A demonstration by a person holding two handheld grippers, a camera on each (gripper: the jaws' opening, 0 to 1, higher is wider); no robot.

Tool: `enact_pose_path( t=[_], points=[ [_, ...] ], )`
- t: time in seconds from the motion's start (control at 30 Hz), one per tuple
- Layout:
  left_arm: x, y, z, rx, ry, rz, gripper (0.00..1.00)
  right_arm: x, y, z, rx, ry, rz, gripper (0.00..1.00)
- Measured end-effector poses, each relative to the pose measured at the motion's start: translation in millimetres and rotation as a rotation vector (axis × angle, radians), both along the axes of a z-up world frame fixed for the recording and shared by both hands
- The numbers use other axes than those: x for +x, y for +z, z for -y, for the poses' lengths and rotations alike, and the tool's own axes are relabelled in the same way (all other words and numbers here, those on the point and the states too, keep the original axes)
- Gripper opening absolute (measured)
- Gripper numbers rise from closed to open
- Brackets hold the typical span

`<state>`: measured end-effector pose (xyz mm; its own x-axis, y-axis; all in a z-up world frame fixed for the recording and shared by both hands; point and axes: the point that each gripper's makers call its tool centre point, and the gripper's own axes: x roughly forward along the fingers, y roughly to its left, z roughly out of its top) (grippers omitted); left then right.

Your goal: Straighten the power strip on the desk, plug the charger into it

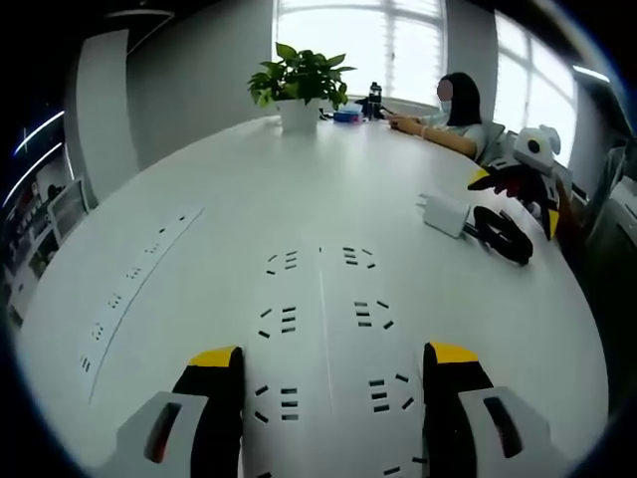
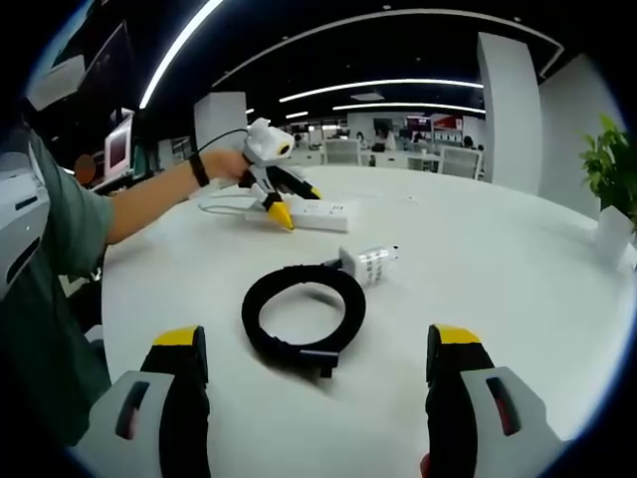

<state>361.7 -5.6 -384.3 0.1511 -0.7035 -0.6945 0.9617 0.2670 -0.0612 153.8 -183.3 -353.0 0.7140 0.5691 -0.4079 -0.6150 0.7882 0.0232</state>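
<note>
The white power strip [image 1: 323, 319] lies flat on the white table, its rows of sockets running away from me. My left gripper [image 1: 334, 357] hovers open over its near end, one jaw on each side. In the right gripper view, a hand holds that left gripper [image 2: 297, 204] at the left end of the power strip [image 2: 323, 212]. The white charger [image 1: 443, 212] lies to the right, its black cable coiled [image 1: 503, 235] beside it. My right gripper [image 2: 318, 336] is open and holds nothing, just short of the cable coil [image 2: 304, 319] and the charger [image 2: 368, 264]. That right gripper [image 1: 515, 199] also shows past the coil.
A second line of sockets [image 1: 129, 274] runs along the table on the left. A potted plant [image 1: 299, 85] stands at the far end, and a seated person [image 1: 453, 110] is beside small items. The operator's arm [image 2: 149, 204] reaches across the left. The table edge [image 2: 109, 299] is near.
</note>
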Motion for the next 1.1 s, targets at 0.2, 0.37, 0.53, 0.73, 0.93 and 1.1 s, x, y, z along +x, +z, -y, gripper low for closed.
enact_pose_path(
  t=[0.2,0.37,0.53,0.73,0.93,1.1],
  points=[
    [-1.3,-1.2,7,0.008,-0.013,0.001,0.75,-1,-0.4,1,0.007,-0.002,0.0,0.91],
    [-2.8,-1.0,11,0.006,-0.026,0.003,0.75,-2,-1.4,1,0.005,-0.001,-0.002,0.91],
    [-4.2,-1.5,15,0.011,-0.033,0.003,0.75,-2,-1.3,0,0.003,0.001,-0.001,0.91],
    [-5.8,-0.8,19,0.012,-0.046,0.007,0.75,-3,0.2,1,0.0,0.001,0.001,0.91],
    [-4.9,-0.2,21,0.024,-0.053,0.012,0.75,-4,3.2,2,-0.007,-0.001,0.006,0.91],
    [-6.3,0.2,24,0.034,-0.057,0.027,0.75,-5,4.0,2,-0.013,0.0,0.006,0.91]
  ],
)
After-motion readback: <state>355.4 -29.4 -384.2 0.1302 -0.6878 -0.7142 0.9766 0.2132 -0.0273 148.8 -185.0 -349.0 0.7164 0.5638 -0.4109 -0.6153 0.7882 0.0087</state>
